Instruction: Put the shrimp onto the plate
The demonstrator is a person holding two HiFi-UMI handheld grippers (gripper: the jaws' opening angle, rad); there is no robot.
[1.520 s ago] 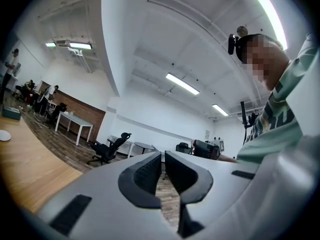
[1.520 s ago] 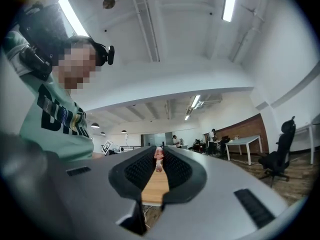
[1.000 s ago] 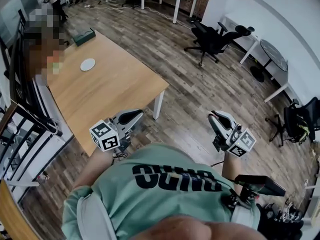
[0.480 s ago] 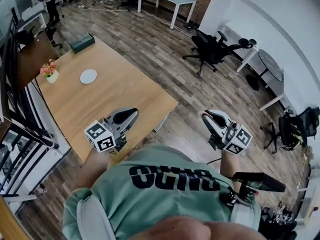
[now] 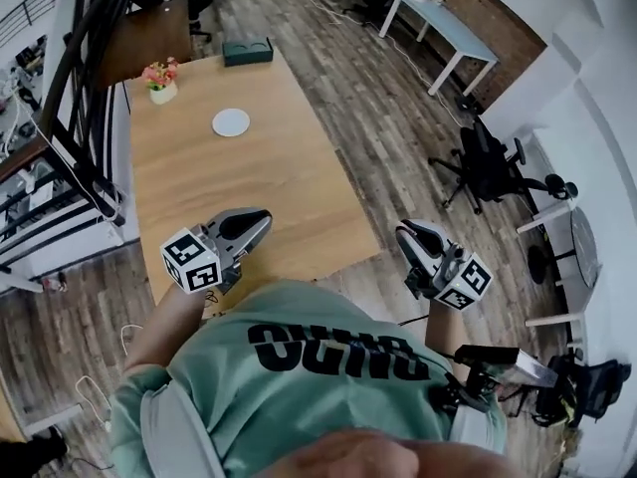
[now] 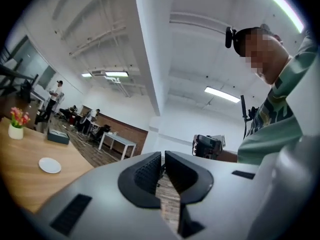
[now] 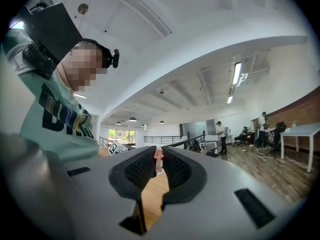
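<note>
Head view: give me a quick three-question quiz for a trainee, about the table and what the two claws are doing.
1. True or false: something lies on the white plate.
2. What stands near the far left corner of the table? A. a flower pot B. a laptop C. a kettle
3. In a few words: what is between the jaws of the left claw and of the right claw?

Key:
1. False; the plate looks bare.
2. A.
3. Nothing; each claw's jaws stand close together and empty, short of the plate.
</note>
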